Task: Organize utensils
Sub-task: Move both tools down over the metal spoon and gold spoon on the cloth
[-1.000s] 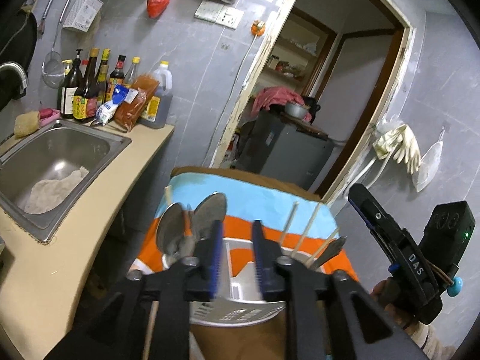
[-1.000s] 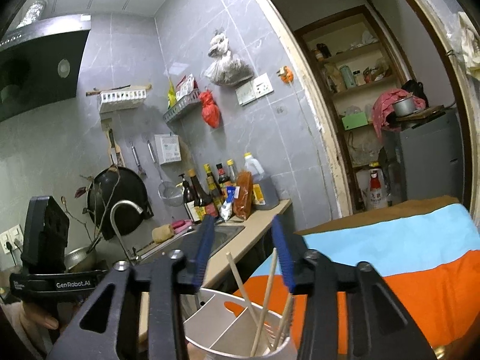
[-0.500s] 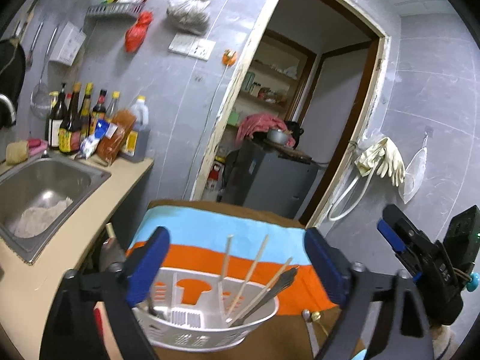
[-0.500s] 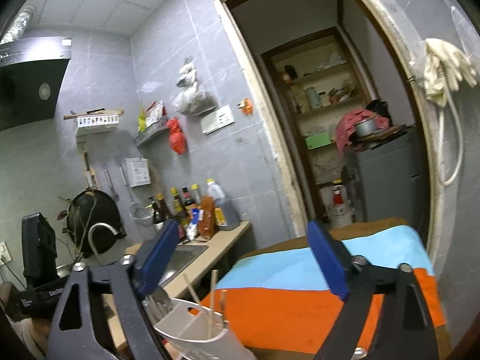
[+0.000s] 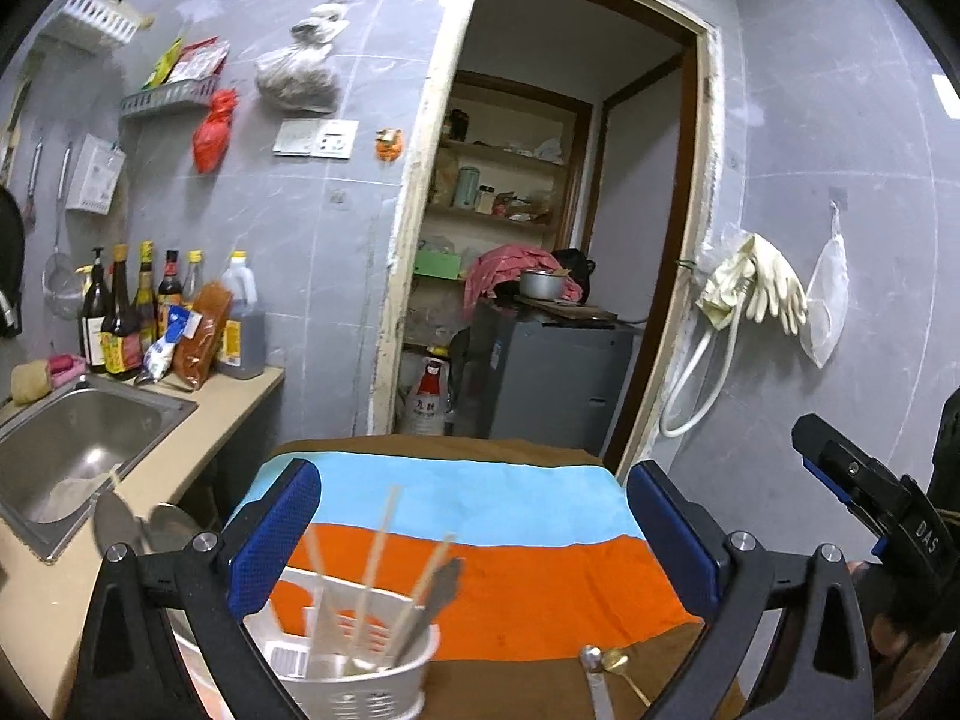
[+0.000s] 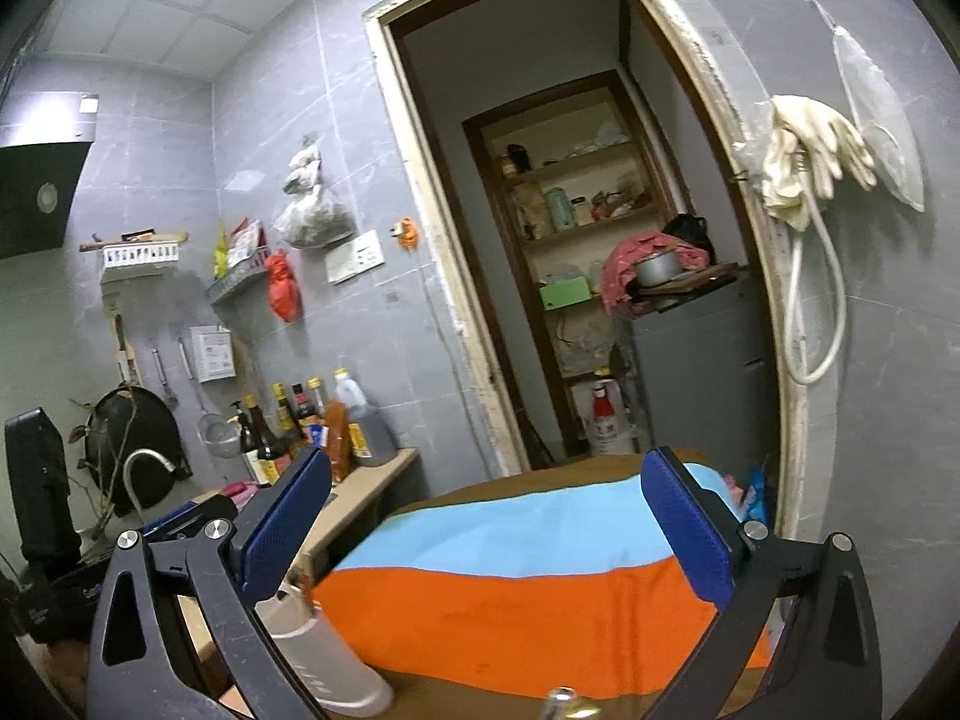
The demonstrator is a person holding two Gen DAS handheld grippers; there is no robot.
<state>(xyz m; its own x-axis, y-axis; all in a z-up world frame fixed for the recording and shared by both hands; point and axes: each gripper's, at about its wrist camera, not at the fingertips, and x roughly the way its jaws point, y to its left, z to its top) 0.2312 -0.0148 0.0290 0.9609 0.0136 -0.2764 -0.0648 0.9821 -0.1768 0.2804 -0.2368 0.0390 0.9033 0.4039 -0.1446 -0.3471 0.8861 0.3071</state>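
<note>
A white utensil caddy (image 5: 354,669) stands on the striped cloth at the table's near left; it holds chopsticks (image 5: 375,564) and a dark spoon (image 5: 441,585), with two metal spoons (image 5: 141,525) at its left side. My left gripper (image 5: 474,546) is open and empty, above and behind the caddy. A metal handle and a gold spoon (image 5: 612,663) lie on the brown table near the front. My right gripper (image 6: 486,540) is open and empty; the caddy (image 6: 324,654) shows by its left finger. The right gripper also shows at the right of the left wrist view (image 5: 870,498).
The table carries a blue, orange and brown cloth (image 5: 480,546). A sink (image 5: 72,438) and counter with sauce bottles (image 5: 138,312) lie to the left. A doorway (image 5: 540,240) with a grey fridge is behind the table. Gloves (image 5: 756,288) hang on the right wall.
Both grippers opened wide, from nearly shut a second ago, and pulled up and back from the caddy. The spoons now rest at the caddy.
</note>
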